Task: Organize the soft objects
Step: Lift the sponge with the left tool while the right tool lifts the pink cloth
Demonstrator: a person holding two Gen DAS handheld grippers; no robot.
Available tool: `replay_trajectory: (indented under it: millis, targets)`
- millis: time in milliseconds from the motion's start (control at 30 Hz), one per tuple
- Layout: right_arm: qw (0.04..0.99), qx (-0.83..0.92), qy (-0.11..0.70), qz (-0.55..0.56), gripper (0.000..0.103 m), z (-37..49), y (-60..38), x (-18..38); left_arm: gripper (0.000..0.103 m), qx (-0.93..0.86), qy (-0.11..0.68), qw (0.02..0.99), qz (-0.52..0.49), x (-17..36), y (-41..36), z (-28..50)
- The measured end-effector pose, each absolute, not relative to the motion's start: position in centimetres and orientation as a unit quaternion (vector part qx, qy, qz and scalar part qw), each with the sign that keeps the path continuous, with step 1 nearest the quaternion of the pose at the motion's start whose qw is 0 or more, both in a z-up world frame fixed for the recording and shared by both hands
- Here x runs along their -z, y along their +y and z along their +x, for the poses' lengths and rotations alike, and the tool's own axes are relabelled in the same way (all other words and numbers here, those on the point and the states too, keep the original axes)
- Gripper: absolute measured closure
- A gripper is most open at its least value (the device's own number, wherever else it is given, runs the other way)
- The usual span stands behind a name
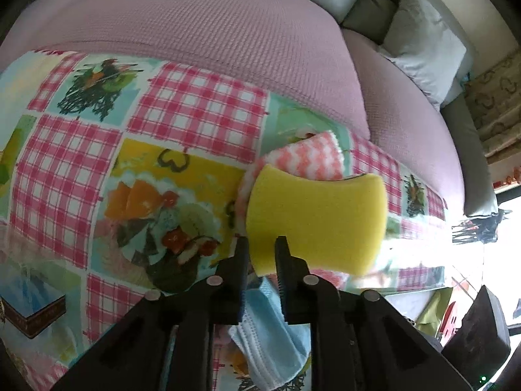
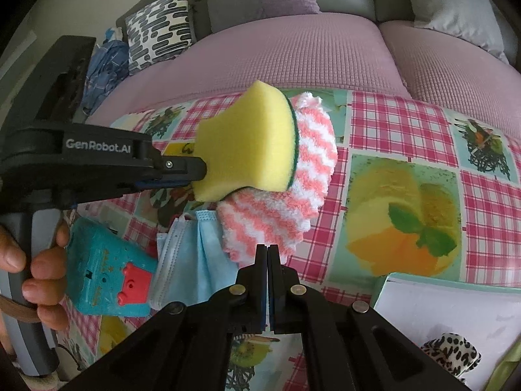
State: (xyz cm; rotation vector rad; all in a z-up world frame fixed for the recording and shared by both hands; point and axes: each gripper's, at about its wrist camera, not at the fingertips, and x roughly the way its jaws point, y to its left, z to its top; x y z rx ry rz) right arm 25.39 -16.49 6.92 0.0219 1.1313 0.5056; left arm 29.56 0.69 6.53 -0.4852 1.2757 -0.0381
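Observation:
My left gripper (image 1: 262, 244) is shut on one end of a yellow sponge (image 1: 317, 218) with a green scrub side and holds it above the table; it shows from the side in the right wrist view (image 2: 247, 146). Under and behind the sponge lies a fluffy pink-and-white zigzag cloth (image 1: 309, 159), also in the right wrist view (image 2: 286, 195). A blue face mask (image 1: 273, 335) lies below the left gripper and shows in the right wrist view (image 2: 189, 254). My right gripper (image 2: 267, 251) is shut and empty, just in front of the cloth's near edge.
A patterned oilcloth covers the table (image 2: 407, 130) in front of a pink sofa (image 2: 293, 52) with cushions. A teal toy block with a red figure (image 2: 107, 273) lies at the left. A white sheet (image 2: 439, 312) and a leopard-print item (image 2: 449, 352) lie at the right. A tin box (image 1: 35, 312) stands far left.

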Motion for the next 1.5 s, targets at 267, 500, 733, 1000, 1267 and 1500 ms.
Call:
replay_trajectory:
  millis: [267, 500, 733, 1000, 1267, 1500]
  targets:
    - [0.812, -0.236, 0.533, 0.010, 0.103, 25.5, -16.4, -6.5, 0.072, 0.034, 0.589, 0.763, -0.266, -5.7, 1.6, 29.7]
    - [0.812, -0.234, 0.534, 0.009, 0.103, 25.6, -16.4, -6.2, 0.074, 0.077, 0.571, 0.763, -0.293, -6.0, 0.7, 29.6]
    - [0.814, -0.231, 0.533, 0.007, 0.103, 25.7, -16.5, -6.2, 0.094, 0.078, 0.566, 0.766, -0.295, -6.1, 0.3, 29.6]
    - [0.817, -0.231, 0.529, 0.007, 0.099, 25.8, -16.3, -5.8, 0.098, 0.082, 0.547, 0.783, -0.284, -7.7, 0.6, 29.2]
    - [0.821, -0.229, 0.523, 0.006, 0.077, 26.0, -16.6, -5.6, 0.100, 0.091, 0.511, 0.803, -0.294, -10.3, 2.4, 27.9]
    - [0.844, -0.194, 0.500, -0.003, 0.069, 26.4, -17.5, -5.9, 0.100, 0.078, 0.481, 0.814, -0.315, -11.6, 5.1, 26.7]
